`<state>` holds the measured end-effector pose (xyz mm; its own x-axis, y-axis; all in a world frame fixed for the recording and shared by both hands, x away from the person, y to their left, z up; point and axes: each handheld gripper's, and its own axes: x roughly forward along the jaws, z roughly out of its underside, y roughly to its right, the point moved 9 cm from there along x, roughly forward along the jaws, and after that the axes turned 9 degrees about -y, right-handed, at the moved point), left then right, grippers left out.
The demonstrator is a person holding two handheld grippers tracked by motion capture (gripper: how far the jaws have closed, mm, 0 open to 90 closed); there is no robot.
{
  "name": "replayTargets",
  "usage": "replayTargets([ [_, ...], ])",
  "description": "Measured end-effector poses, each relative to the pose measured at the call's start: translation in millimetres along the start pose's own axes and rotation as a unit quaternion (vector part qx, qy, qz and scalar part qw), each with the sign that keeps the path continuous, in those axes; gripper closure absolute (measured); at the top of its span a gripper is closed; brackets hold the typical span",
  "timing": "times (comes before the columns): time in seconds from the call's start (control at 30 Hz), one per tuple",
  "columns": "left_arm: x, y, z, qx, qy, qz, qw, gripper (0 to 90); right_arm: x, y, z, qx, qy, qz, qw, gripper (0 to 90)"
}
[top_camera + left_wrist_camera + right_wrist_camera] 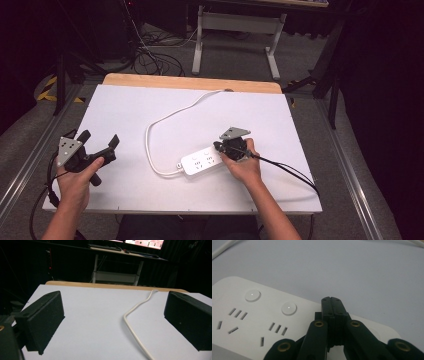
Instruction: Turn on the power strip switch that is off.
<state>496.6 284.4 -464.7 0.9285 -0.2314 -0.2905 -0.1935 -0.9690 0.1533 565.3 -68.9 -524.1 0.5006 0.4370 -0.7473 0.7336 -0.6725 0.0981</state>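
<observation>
A white power strip (202, 161) lies on the white table (125, 110), right of centre. Its white cable (150, 145) loops left and runs to the far edge. My right gripper (219, 146) is over the strip's right end, held by a hand. In the right gripper view the jaws are shut together, with the right gripper's (331, 300) tips over the strip (257, 315) just right of two round buttons (289, 308). Whether the tips touch it I cannot tell. My left gripper (99, 138) rests near the table's left edge. The left gripper (112, 307) stands open with nothing between its jaws, and the cable (132, 325) lies ahead.
A wooden strip (192, 82) borders the table's far edge. Beyond it stand a white desk frame (235, 30) and tangled floor cables (150, 60). Metal rails (350, 170) run along both table sides. A black cable (290, 172) trails from my right gripper.
</observation>
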Motion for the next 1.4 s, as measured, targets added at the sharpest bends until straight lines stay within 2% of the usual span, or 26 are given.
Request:
replayTargets([
  [0.1,-2.5,-2.0,0.5,-0.001,0.001,-0.001,1.0000,3.6,-1.8,1.9,0.8,0.006,-0.013,0.000,0.9999,90.0],
  [0.23,-5.5,-5.1,0.3,-0.005,0.003,-0.004,1.0000,3.7,-1.9,1.9,0.7,0.008,-0.016,0.000,0.9998,90.0],
  [0.47,-3.2,-2.5,1.0,0.000,0.000,-0.002,1.0000,3.8,-2.0,2.2,0.6,0.004,-0.012,-0.002,0.9999,90.0],
  [0.73,-3.2,-0.1,0.2,0.001,0.002,0.003,1.0000,4.1,-2.0,1.2,0.8,-0.002,-0.009,0.008,0.9999,90.0],
  [1.4,-0.7,2.5,0.5,0.006,-0.001,0.009,0.9999,4.3,-2.0,1.5,0.4,0.008,-0.007,0.006,0.9999,90.0],
])
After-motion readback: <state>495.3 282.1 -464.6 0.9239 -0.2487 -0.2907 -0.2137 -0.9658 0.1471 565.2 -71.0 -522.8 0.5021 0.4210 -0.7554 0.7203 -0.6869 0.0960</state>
